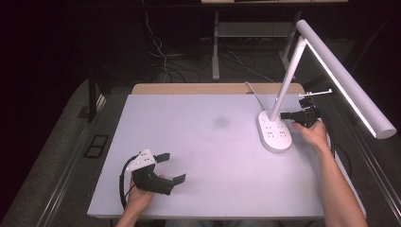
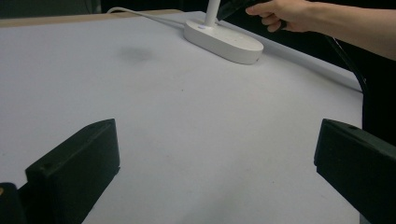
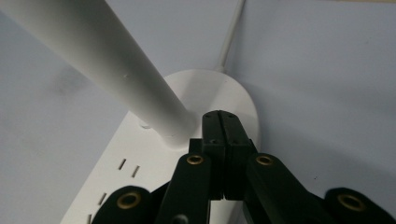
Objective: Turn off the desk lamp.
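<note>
At the far right of the pale table (image 1: 203,142), my right gripper (image 3: 220,122), jaws pressed together and empty, sits just beside the upright stem of the white oval-based desk lamp (image 1: 274,131). My left gripper (image 1: 168,168) rests wide, near left, well apart. No readable writing.

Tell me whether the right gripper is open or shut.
Shut: in the right gripper view the right gripper has its jaws pressed together, at the foot of the lamp.
</note>
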`<action>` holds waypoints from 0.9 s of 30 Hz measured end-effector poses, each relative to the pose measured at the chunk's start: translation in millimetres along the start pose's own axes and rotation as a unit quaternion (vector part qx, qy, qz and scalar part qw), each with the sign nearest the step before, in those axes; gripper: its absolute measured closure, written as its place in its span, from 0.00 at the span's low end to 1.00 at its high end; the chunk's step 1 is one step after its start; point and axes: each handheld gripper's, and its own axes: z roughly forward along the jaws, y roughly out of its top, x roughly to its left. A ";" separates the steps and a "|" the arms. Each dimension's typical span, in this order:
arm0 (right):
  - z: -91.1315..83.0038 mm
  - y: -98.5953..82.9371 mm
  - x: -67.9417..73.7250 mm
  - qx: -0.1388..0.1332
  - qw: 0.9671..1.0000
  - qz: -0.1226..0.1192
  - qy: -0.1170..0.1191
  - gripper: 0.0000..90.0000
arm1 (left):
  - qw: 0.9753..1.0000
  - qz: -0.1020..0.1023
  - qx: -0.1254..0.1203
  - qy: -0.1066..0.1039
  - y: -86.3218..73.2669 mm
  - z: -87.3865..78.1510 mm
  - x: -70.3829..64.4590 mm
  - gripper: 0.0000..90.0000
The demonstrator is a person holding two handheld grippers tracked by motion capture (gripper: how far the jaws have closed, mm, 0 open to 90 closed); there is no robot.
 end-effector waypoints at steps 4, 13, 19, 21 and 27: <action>3.6 0.0 -1.0 0.002 1.000 0.007 -0.001 1.00 | 1.000 0.001 0.001 0.001 0.0 0.0 0.0 0.00; 7.9 -1.4 -1.5 -0.004 1.000 0.012 0.011 1.00 | 1.000 -0.001 0.000 0.002 -0.1 0.0 0.2 0.00; 8.6 -1.3 1.3 -0.001 1.000 0.009 0.004 1.00 | 1.000 0.000 0.001 0.001 -0.1 -0.2 0.0 0.00; 9.3 -1.4 2.1 0.000 1.000 0.007 0.004 1.00 | 1.000 0.000 0.001 0.002 0.0 -0.3 -0.3 0.00; 9.8 -1.8 5.8 0.001 1.000 0.002 -0.009 1.00 | 1.000 0.001 0.001 0.003 -0.4 -1.1 -0.8 0.00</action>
